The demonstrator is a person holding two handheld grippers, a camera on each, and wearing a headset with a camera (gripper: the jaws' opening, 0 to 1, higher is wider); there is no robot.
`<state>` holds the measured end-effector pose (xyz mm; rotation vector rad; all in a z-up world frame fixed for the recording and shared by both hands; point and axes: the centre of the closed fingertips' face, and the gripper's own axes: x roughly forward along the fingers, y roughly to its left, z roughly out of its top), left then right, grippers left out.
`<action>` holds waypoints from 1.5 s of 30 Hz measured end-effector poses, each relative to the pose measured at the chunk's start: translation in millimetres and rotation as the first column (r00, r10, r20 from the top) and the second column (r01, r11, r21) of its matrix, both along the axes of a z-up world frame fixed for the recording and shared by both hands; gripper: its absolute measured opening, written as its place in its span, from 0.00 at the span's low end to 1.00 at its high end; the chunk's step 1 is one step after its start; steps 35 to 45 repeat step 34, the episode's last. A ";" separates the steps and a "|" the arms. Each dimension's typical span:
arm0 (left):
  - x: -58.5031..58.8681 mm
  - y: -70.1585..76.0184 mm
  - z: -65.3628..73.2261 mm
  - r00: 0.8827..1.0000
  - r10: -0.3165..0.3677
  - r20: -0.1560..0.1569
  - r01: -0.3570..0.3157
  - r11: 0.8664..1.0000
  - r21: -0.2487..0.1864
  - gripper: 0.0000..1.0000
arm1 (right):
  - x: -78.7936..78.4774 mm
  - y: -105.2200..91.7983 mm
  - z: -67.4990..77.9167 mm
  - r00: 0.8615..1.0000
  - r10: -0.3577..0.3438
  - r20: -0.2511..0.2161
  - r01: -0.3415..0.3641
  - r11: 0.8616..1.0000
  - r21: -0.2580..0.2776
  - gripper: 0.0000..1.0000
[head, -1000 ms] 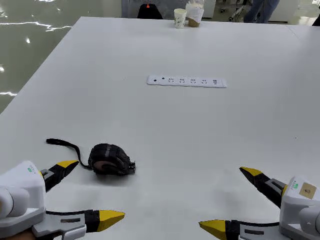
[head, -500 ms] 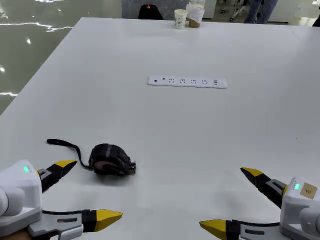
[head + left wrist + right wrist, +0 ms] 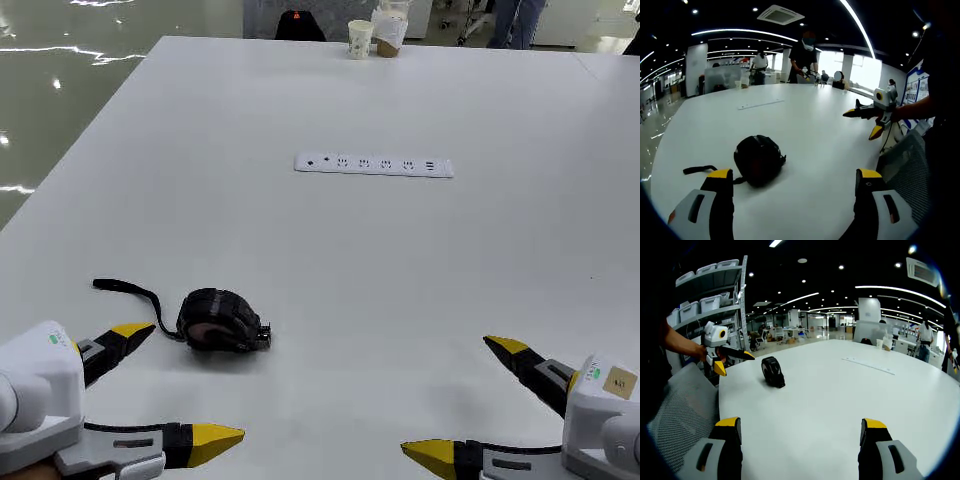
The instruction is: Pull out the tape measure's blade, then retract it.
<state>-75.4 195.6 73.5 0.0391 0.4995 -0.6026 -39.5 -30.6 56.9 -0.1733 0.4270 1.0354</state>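
1. While both grippers are held low over the near edge of the white table [image 3: 400,270], the tape measure [image 3: 222,320] lies on its side on the tabletop. It is just ahead of the left gripper [image 3: 195,380] and touches neither tool.
2. Its case is black and rounded, with a duller brownish disc on the upturned face. The blade is wound in, and just the small end hook pokes out on the side toward the right gripper [image 3: 447,395].
3. A black wrist strap [image 3: 125,290] trails from the case's other end, lying flat on the table.
4. Left gripper: yellow-tipped jaws spread wide, nothing between them (in the left gripper view the tape measure sits framed in the gap).
5. Right gripper: jaws likewise wide apart and empty, well off to the side of the tape measure.
6. A white power strip [image 3: 373,163] lies mid-table.
7. At the far edge stand a patterned paper cup [image 3: 360,37] and, just beside it, a brown cup [image 3: 387,45] with something white crumpled on top. What either holds I cannot tell.
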 end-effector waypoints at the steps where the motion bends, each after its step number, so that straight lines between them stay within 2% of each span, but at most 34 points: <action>1: -0.6 -0.3 -0.1 1.000 0.001 -0.005 -0.001 1.000 -0.005 0.99 | 0.0 0.2 0.2 1.000 0.000 0.000 0.000 1.000 0.001 0.99; 15: -1.9 1.0 -0.7 1.000 -0.002 -0.005 0.002 1.000 -0.001 0.99 | 0.0 -0.5 0.7 1.000 0.003 0.002 -0.003 1.000 -0.007 0.99; 16: -2.9 -0.3 -0.8 1.000 -0.006 -0.018 0.006 1.000 -0.016 0.98 | -0.1 -0.2 1.1 1.000 0.003 0.003 -0.003 1.000 -0.006 0.99; 17: -2.7 0.6 -1.4 1.000 -0.004 -0.019 0.004 1.000 -0.010 0.96 | -0.1 -0.1 1.5 1.000 0.002 0.003 -0.002 1.000 -0.004 0.99; 19: -3.2 0.0 -1.1 1.000 -0.008 -0.012 0.008 1.000 -0.006 0.99 | 0.1 -0.5 1.2 1.000 0.001 0.004 -0.001 1.000 -0.006 0.99; 21: -3.8 -0.2 -1.0 1.000 -0.010 -0.017 0.010 1.000 -0.007 0.96 | -0.1 -0.3 1.7 1.000 0.001 0.004 -0.001 1.000 -0.007 0.99; 26: -3.2 0.0 -1.1 1.000 -0.011 -0.014 0.011 1.000 -0.005 0.98 | -0.3 -0.9 1.6 1.000 0.001 0.005 -0.001 1.000 -0.009 0.99; 45: -3.0 1.3 -1.0 1.000 -0.012 -0.006 0.012 1.000 0.005 0.99 | -1.1 -0.3 2.7 1.000 0.004 0.005 -0.004 1.000 -0.010 0.99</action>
